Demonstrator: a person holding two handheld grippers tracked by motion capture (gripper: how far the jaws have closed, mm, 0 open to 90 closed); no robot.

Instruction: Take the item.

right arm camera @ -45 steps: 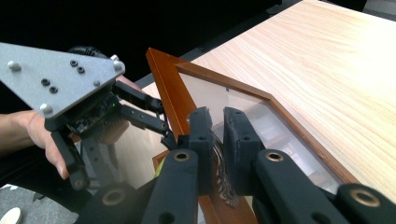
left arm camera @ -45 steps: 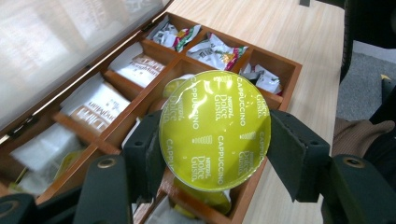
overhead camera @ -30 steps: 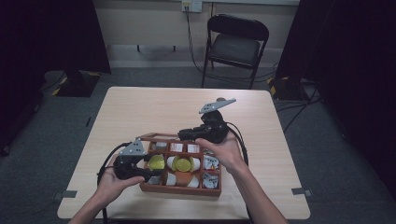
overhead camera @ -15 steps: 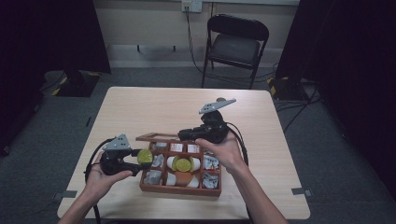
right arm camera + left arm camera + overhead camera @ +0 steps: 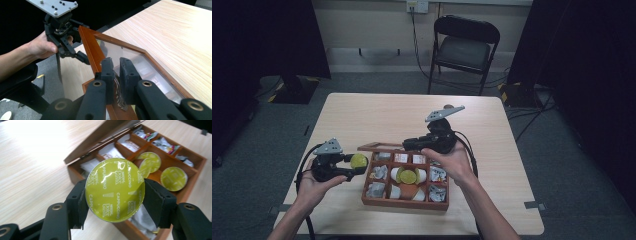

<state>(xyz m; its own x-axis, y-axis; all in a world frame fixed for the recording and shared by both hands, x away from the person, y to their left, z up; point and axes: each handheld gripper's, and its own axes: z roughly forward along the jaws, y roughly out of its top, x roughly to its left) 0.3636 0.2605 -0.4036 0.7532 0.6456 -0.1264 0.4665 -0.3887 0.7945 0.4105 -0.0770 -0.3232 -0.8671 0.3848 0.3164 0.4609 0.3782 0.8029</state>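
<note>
Green capsule (image 5: pixel 115 189) pinched in left tool (image 5: pixel 343 167), lower left of high view, just off wooden box's (image 5: pixel 404 200) left edge over bare surface (image 5: pixel 377 117). Right tool (image 5: pixel 115 65) clamped on glass lid's (image 5: pixel 130 56) frame, lid raised, frame centre.

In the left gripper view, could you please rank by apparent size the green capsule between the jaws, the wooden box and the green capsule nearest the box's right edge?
1. Brown wooden compartment box.
2. Round green foil-topped capsule held in the left gripper; being nearest the camera inflates it.
3. Green capsule by the right edge, probably the same true size.
</note>
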